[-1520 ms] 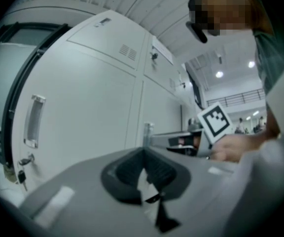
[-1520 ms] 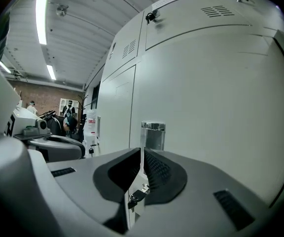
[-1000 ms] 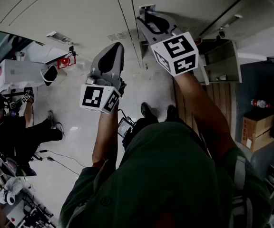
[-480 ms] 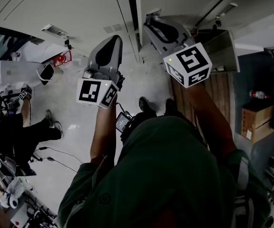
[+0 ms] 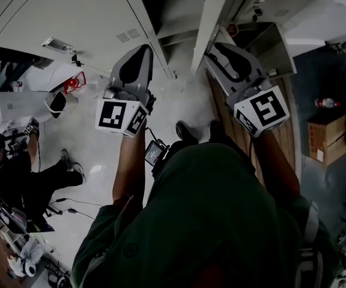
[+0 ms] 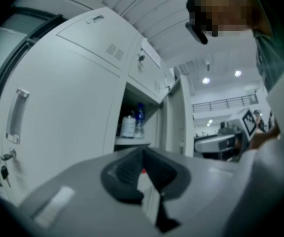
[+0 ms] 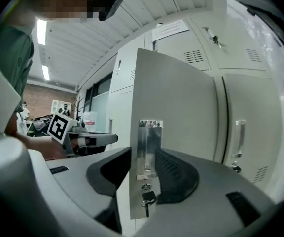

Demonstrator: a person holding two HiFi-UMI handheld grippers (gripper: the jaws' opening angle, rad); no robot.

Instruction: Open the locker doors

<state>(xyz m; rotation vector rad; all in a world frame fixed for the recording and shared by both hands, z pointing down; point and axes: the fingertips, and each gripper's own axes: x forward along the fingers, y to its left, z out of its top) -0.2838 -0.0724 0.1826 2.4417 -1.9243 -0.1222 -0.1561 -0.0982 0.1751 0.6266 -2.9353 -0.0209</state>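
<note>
One grey locker door (image 7: 181, 102) stands swung out, and its free edge (image 5: 212, 17) is seen from above. Its metal handle plate (image 7: 149, 144) and the key (image 7: 147, 197) below it lie between the jaws of my right gripper (image 7: 144, 154) (image 5: 218, 41). Those jaws have just been opening and stand open around the door's edge. The opened compartment (image 6: 137, 127) holds a white container and a blue-capped bottle on a shelf. My left gripper (image 6: 143, 152) (image 5: 140, 51) is shut and empty, pointing level at the lockers. The locker door (image 6: 68, 93) to the left is closed.
More closed lockers with handles (image 7: 238, 139) stand to the right of the open door. A person (image 5: 23, 173) sits on the floor at the left, near a white machine (image 5: 23, 98). A cardboard box (image 5: 326, 140) stands at the right. A small screen (image 5: 156, 153) hangs at my waist.
My right gripper has moved right and back toward me, and the locker door has swung open with it, baring the dark compartment. The left gripper has shifted slightly left.
</note>
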